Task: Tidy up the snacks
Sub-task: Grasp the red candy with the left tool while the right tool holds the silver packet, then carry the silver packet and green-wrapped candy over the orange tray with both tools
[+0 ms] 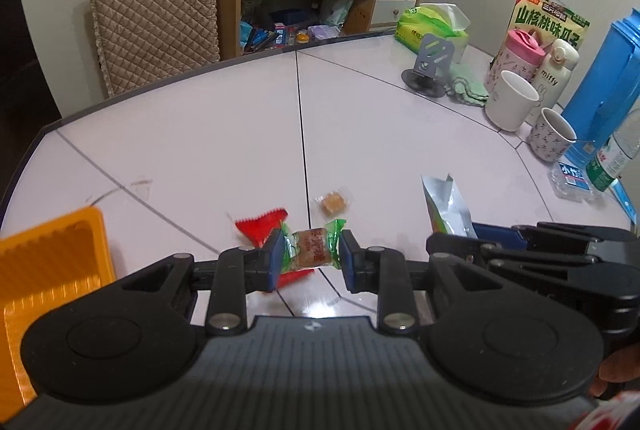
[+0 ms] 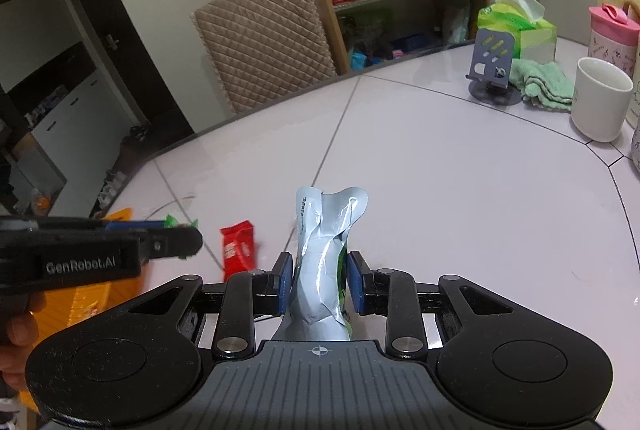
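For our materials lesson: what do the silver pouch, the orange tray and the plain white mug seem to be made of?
Silver pouch: probably foil-laminated plastic film; metallic sheen, sharp creases.
Orange tray: likely moulded plastic; uniform glossy colour, ribbed floor.
White mug: apparently glazed ceramic; thick wall, smooth surface with a soft sheen.

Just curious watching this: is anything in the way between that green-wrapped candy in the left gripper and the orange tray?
Nothing visible. The green-wrapped candy is pinched in the left gripper, above the white table. The orange plastic tray lies to its left; the red wrapper lies beneath.
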A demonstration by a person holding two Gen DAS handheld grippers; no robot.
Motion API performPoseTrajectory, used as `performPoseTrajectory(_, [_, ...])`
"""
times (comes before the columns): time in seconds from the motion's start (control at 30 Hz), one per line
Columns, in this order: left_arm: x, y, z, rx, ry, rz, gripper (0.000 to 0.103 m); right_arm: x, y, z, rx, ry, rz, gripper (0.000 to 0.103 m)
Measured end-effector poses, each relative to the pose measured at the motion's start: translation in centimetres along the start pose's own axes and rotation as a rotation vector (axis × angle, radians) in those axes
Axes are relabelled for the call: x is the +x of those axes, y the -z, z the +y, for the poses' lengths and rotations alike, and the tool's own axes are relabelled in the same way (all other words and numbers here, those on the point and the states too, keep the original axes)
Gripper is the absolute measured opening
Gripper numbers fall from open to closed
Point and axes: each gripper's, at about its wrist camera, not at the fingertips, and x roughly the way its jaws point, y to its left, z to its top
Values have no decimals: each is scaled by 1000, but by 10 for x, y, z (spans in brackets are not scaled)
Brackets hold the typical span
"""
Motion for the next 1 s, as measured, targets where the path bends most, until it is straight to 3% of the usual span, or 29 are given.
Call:
performPoseTrajectory(0.53, [-84,51,-9,-89,-12,-55,26,-60,32,32,-79,-79,12,30])
performPoseTrajectory(1.0, [-143,114,14,-197,-93,-48,26,-83,65,79,-156,-198,75,30])
